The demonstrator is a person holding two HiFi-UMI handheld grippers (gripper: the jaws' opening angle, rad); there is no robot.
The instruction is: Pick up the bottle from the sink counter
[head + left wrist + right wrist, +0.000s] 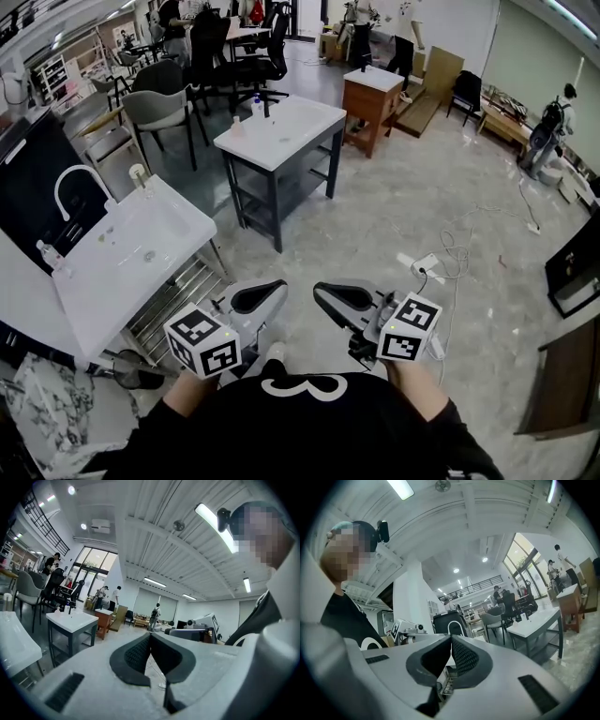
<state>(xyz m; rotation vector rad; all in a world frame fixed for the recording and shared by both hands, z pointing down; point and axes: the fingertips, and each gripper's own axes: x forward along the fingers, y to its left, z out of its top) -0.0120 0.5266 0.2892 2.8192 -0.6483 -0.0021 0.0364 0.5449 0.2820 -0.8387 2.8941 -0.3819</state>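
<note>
Bottle [47, 254]: standing on the sink surface [94, 302] beside the faucet [82, 169], well apart from you. Left claw [259, 297], right claw [341, 297]: you are holding both pinched together, empty, near your chest, probably because the approach is not yet begun.

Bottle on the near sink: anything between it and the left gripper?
Nothing visible. The bottle stands at the sink's left edge; the left gripper, shut and empty, is off its front, only the basin between. The faucet stands aside.

Left gripper [261, 296] and right gripper [339, 298] hover side by side, jaws pressed together.
</note>
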